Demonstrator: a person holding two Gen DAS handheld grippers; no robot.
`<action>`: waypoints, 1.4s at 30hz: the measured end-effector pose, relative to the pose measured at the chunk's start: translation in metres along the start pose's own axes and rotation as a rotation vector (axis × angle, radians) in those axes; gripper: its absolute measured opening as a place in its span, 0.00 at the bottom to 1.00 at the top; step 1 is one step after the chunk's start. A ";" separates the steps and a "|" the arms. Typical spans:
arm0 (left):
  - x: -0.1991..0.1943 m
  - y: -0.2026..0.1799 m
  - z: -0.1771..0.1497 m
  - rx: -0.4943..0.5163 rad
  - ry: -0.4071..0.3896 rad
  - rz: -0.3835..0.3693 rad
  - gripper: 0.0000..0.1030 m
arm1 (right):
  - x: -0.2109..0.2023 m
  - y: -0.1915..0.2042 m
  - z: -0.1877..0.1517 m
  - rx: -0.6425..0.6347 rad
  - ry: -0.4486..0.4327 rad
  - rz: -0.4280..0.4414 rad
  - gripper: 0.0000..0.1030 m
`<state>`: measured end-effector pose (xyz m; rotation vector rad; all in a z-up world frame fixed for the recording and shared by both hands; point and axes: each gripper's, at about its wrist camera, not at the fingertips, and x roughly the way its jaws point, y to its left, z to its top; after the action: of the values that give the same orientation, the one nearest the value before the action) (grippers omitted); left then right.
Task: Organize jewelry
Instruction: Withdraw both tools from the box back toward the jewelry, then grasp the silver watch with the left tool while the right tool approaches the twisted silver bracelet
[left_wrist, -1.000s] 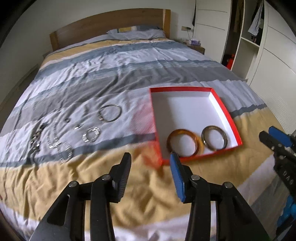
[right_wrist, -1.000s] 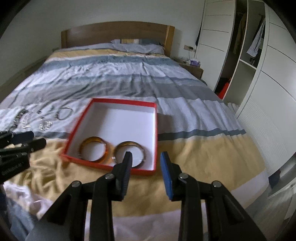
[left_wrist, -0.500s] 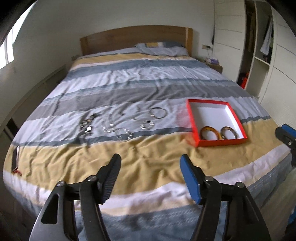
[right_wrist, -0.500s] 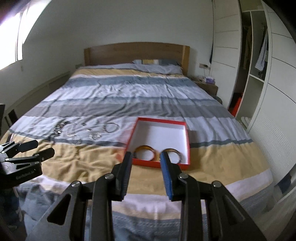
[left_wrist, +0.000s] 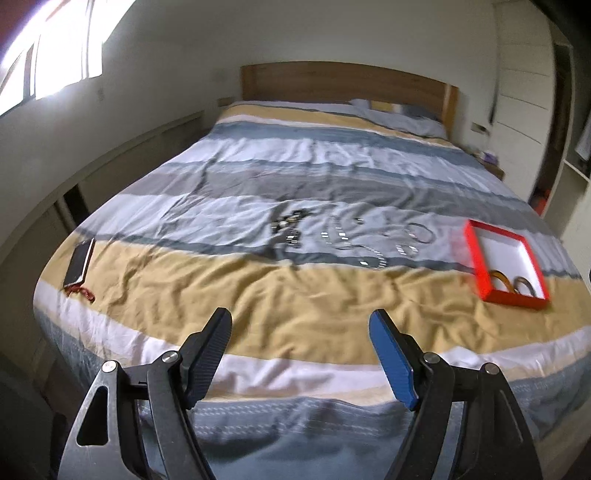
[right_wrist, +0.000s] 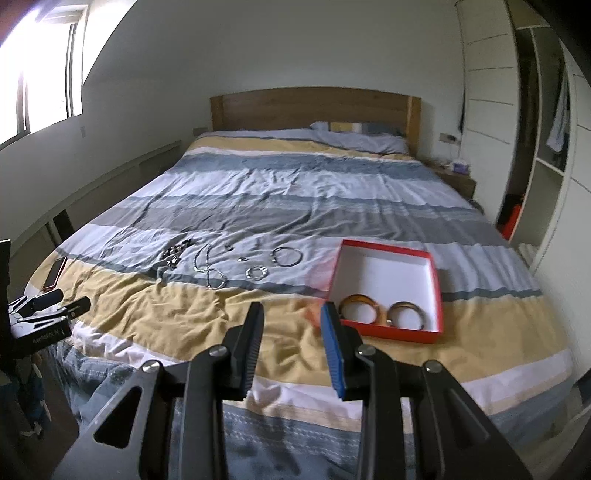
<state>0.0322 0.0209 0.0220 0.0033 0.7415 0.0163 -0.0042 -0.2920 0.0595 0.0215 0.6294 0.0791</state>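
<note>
Left gripper (left_wrist: 300, 325) jaws wide open, empty, off the bed's (right_wrist: 229, 317) foot; right gripper (right_wrist: 291, 319) jaws open, empty; two bangles (right_wrist: 380, 312) in red box (right_wrist: 435, 284); loose silver jewelry (right_wrist: 229, 264) on duvet left of box.

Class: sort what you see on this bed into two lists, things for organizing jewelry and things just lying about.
Job: red shallow box; two amber bangles inside it; loose silver jewelry on the striped duvet.
Lying about: red-cased phone; pillow.
</note>
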 end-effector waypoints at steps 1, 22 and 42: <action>0.007 0.005 0.001 -0.006 0.007 0.012 0.73 | 0.008 0.001 0.000 0.001 0.005 0.009 0.30; 0.184 0.033 0.048 -0.100 0.143 -0.027 0.73 | 0.228 0.029 0.017 0.004 0.207 0.184 0.30; 0.314 0.026 0.084 -0.134 0.207 -0.089 0.55 | 0.345 0.033 0.014 0.029 0.264 0.277 0.37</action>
<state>0.3200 0.0527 -0.1275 -0.1615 0.9456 -0.0188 0.2793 -0.2314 -0.1306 0.1282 0.8890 0.3447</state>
